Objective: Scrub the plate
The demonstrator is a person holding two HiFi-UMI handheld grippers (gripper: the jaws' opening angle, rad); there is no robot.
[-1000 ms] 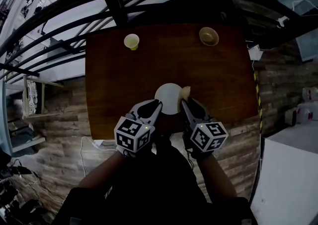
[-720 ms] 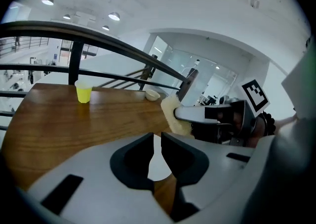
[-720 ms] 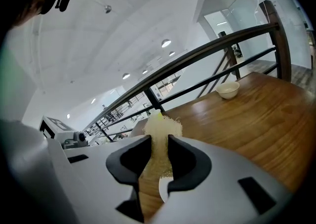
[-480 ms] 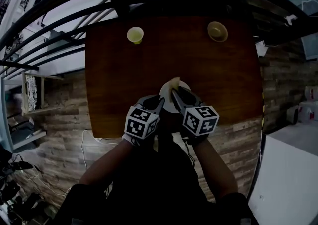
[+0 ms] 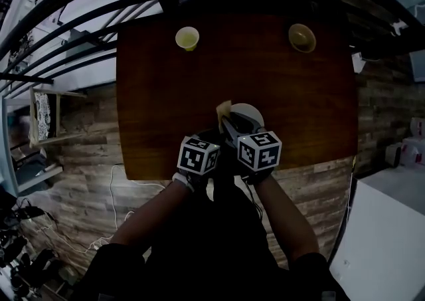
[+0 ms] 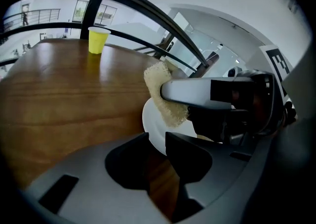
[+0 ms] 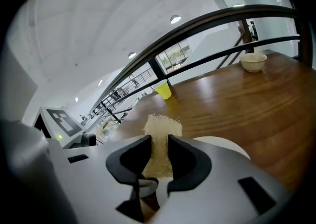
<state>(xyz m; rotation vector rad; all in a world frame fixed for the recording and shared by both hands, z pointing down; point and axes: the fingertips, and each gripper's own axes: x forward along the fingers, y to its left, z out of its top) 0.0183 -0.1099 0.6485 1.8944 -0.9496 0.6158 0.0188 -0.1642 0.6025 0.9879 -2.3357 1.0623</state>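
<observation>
Closest to me, my left gripper (image 6: 157,143) has its jaws closed on the near rim of the white plate (image 6: 153,121); the rim runs down into the narrow gap between the two dark pads. My right gripper (image 7: 159,144) is clamped on the sponge (image 7: 161,129), jaws pressed against both of its sides. The two grippers sit side by side, just beside each other, at the near edge of the table (image 5: 159,94), about midway along it.

The plate lies just beyond the jaws, near that same edge. From the left gripper view its face looks turned up and to the right, but I cannot tell whether it rests flat on the wood or is tipped.

The sponge's long axis runs along the right jaws and away from me, with its frayed end sticking out past the tips. The left gripper view shows what the right one does not: the sponge touching the plate's upper left rim, with the right gripper's pale finger laid across it. The head view shows only a pale corner of sponge at the plate's left rim, while the marker cubes cover most of both grippers.

Farther off, a yellow cup (image 5: 187,38) stands upright near the far left corner and a bowl (image 5: 302,38) near the far right corner, well apart from each other.
</observation>
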